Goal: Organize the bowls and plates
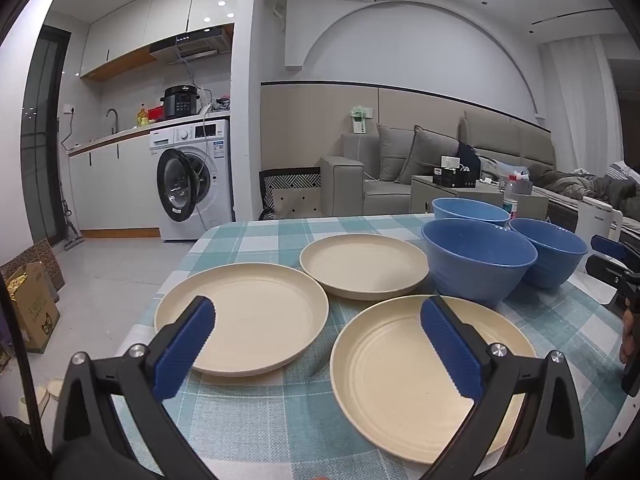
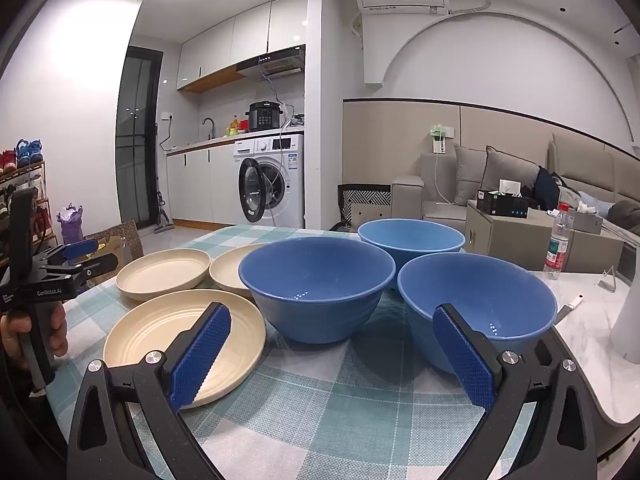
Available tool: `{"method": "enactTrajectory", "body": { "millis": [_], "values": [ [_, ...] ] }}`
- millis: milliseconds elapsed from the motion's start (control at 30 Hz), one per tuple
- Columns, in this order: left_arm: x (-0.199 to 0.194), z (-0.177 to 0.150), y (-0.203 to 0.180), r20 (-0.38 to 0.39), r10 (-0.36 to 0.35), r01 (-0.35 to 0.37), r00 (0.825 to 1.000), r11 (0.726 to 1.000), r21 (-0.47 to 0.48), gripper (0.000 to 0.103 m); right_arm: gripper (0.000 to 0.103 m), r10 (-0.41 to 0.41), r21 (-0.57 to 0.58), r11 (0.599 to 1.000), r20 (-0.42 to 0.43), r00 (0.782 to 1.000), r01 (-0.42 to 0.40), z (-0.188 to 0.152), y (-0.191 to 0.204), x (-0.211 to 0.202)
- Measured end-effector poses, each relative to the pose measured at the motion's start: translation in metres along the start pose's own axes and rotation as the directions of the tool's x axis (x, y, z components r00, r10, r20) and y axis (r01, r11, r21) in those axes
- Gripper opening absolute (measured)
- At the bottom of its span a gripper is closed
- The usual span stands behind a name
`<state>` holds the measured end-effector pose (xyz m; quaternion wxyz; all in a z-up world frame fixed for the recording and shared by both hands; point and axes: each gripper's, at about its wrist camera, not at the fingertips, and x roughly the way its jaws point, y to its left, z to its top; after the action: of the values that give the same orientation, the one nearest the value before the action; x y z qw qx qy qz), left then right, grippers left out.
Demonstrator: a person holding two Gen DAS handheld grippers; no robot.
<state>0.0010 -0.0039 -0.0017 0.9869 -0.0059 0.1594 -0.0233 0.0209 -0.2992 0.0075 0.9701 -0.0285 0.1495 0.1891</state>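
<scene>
— Three plates and three bowls on the checked cloth (image 1: 256, 412), none stacked. My left gripper (image 1: 316, 344) gapes wide over the near plate (image 1: 400, 376), holding nothing.

— And the right?

— My right gripper (image 2: 332, 354) is just as wide, empty, before the middle bowl (image 2: 316, 288). That bowl crowds the right bowl (image 2: 476, 300); possibly touching, I can't tell. A sloppy grab could knock its neighbour, and a rim pinch might let the plate slip.
</scene>
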Motion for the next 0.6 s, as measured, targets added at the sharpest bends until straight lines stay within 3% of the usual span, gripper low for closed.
{"method": "enactTrajectory", "body": {
  "millis": [200,600],
  "values": [
    [-0.0015,0.0002,-0.0034,0.005,-0.038,0.038,0.999,0.999,0.014,0.103,0.103,-0.003,0.001,1.0,0.0,1.0,0.003,-0.0001,0.0,0.0002],
    [-0.0029,0.0008,-0.0043,0.004,-0.046,0.046,0.999,0.999,0.014,0.103,0.103,-0.003,0.002,1.0,0.0,1.0,0.003,-0.0003,0.0,0.0002]
  ]
}}
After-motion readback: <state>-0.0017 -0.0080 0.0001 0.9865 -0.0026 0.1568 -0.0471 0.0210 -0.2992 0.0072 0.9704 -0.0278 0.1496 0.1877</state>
